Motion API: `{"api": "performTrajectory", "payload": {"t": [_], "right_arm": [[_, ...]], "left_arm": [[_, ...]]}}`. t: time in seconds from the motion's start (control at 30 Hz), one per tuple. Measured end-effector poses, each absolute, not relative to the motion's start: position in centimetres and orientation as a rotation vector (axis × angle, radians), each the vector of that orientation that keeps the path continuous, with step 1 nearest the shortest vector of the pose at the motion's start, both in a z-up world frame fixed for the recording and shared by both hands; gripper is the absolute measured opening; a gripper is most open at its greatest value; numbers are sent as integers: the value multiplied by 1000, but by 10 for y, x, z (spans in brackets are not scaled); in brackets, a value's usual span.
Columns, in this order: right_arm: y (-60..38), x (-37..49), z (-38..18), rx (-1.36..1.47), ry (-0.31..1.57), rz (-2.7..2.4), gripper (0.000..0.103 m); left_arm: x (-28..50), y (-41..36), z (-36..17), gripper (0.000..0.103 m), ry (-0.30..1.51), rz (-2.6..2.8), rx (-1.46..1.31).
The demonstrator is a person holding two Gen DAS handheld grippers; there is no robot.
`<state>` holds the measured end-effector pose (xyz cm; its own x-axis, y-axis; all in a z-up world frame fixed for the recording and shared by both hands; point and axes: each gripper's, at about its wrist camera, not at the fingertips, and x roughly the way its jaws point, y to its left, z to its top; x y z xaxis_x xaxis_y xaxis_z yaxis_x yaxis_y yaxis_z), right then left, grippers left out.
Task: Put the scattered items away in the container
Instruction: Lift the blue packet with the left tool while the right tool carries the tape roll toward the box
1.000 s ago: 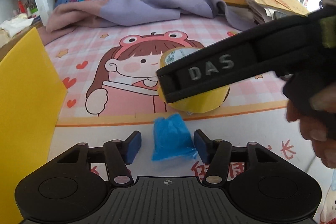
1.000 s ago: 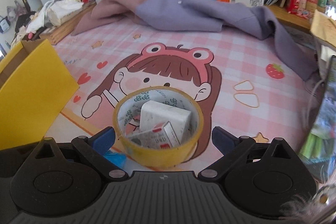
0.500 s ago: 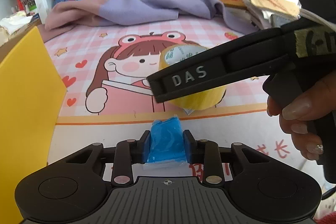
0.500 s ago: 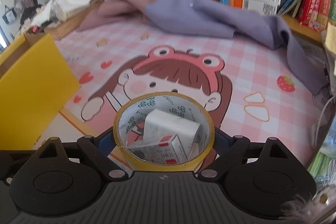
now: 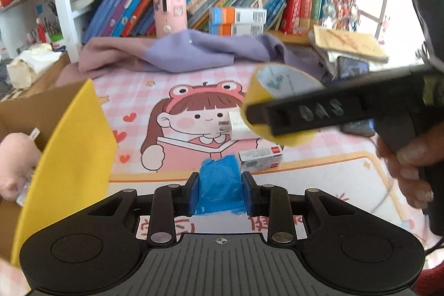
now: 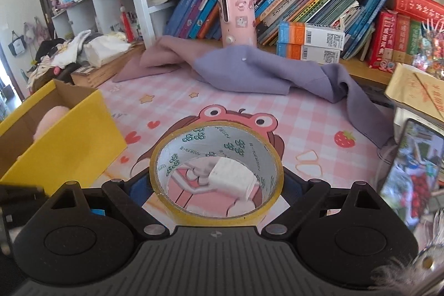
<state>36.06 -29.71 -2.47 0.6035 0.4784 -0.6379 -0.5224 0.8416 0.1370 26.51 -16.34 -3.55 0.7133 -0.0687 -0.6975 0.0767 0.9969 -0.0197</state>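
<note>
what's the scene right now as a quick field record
left gripper: shut on blue plastic bundle
right gripper: shut on yellow tape roll, lifted off the mat
container: yellow box, open, at left, pink plush toy inside
still on mat: white charger, small white box
mat: pink cartoon desk mat
</note>
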Motion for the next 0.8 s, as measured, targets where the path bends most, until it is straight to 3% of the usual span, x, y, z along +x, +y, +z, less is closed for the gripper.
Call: {"api": "performTrajectory", "payload": {"t": [0.8], "right_arm": [[-286, 205, -13, -148, 777, 423, 91]], "left_arm": [[156, -112, -15, 29, 714, -256, 19]]}}
